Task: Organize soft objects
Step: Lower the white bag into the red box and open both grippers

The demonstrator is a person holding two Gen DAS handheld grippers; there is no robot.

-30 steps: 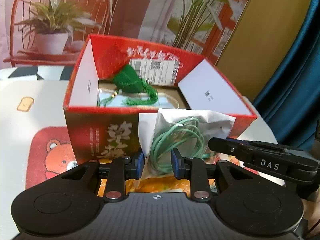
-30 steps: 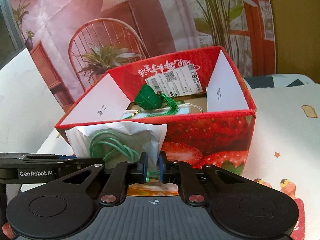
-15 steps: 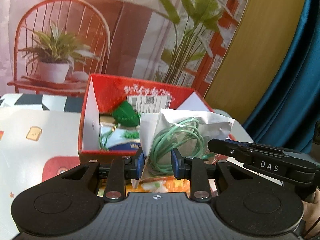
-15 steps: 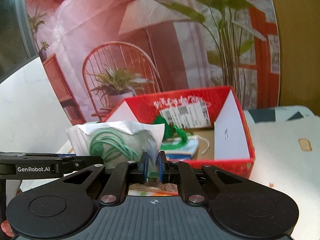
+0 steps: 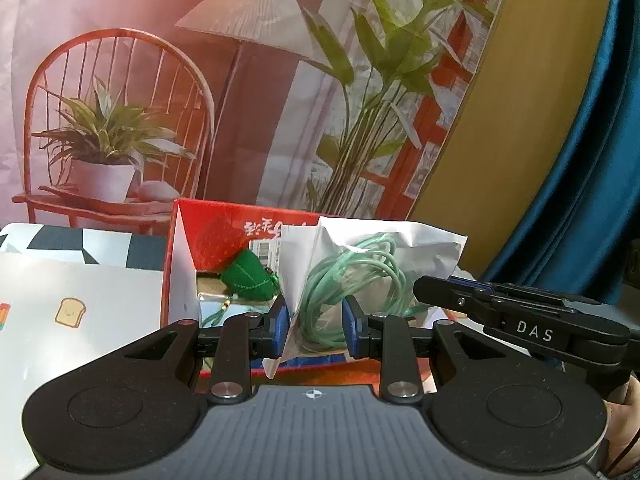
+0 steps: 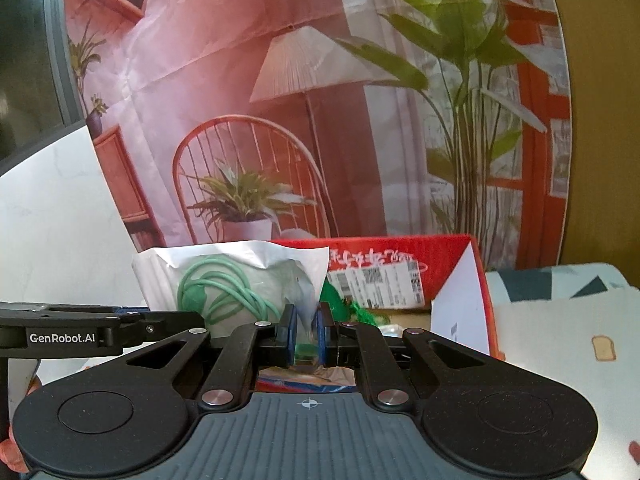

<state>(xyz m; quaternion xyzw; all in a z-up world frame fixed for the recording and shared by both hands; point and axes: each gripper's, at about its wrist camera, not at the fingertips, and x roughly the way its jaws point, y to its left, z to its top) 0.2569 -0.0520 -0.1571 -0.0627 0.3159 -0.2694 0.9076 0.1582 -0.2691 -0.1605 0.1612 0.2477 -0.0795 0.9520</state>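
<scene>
Pouch (image 5: 372, 276) before red box (image 5: 224, 216)

We seem to be in a staged home corner, not a lived-in room. Beyond the jaws hangs a creased printed backdrop (image 5: 248, 92) showing a lamp (image 6: 316, 64), a red chair (image 5: 116, 120) and potted plants (image 6: 240, 204); its folds and flat look tell us the furniture is only pictured. To the right of the jaws in the left wrist view we see a mustard wall (image 5: 508, 128) and a blue curtain (image 5: 592, 184). Below and to the left of those jaws a tablecloth (image 5: 72, 304) with cartoon toast prints covers the table, and a red strawberry carton (image 6: 460, 276) stands just ahead.
</scene>
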